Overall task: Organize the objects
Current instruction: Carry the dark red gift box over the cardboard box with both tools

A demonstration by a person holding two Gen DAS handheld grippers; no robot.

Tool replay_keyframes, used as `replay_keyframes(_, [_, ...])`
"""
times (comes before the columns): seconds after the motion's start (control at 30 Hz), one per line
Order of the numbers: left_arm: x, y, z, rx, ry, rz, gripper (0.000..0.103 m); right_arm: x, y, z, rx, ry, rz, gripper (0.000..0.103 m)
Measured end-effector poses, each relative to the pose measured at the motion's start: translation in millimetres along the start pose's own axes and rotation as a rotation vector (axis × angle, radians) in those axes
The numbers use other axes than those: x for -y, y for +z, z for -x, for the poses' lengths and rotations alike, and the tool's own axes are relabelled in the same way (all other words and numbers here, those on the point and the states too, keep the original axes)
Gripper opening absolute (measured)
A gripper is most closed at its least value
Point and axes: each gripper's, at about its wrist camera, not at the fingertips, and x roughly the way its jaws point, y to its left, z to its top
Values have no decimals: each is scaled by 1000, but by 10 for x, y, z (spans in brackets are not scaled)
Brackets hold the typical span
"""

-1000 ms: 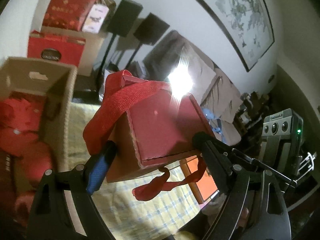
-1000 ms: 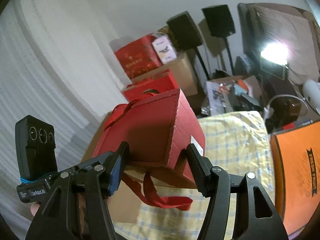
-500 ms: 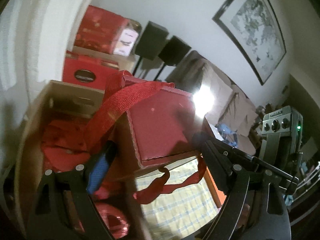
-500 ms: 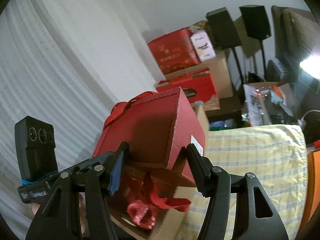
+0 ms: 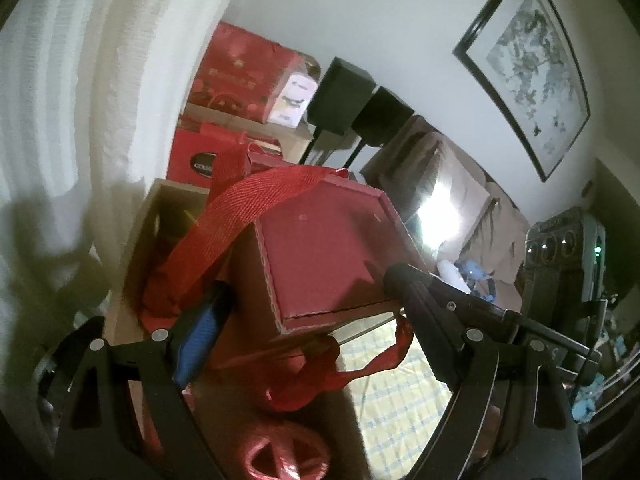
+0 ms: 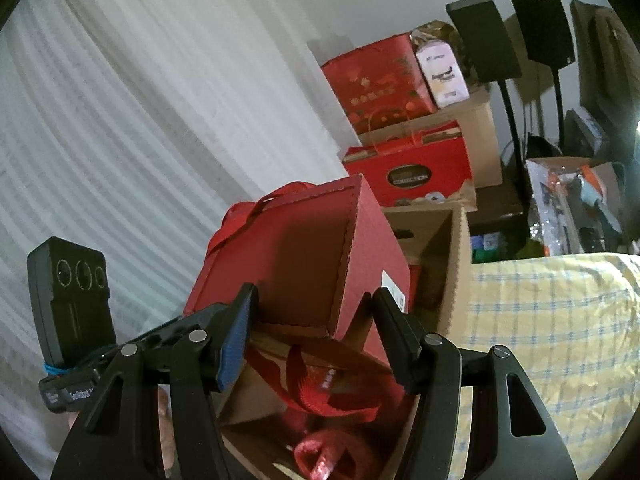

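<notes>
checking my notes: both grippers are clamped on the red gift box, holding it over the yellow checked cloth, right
Not quite. Both the left gripper and the right gripper are clamped on the red gift box, but the right wrist view shows it above the open cardboard box, with the yellow checked cloth off to the side.

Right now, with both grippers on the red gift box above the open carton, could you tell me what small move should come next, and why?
Probably lower it straight down. The left gripper and right gripper both clamp the red gift box, which hangs over the open cardboard carton. Its ribbon dangles toward red items inside, so ease down slowly.
</notes>
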Motion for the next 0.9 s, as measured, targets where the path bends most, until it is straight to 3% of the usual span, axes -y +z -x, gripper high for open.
replay_keyframes(0.27, [-353,136,-221,-8,1,9,85,40,96,-436,-22,-4,-12,62])
replay_keyframes(0.9, [-966,107,-991,-144,34,57,85,511,27,-1270,-112,-53,-85,59])
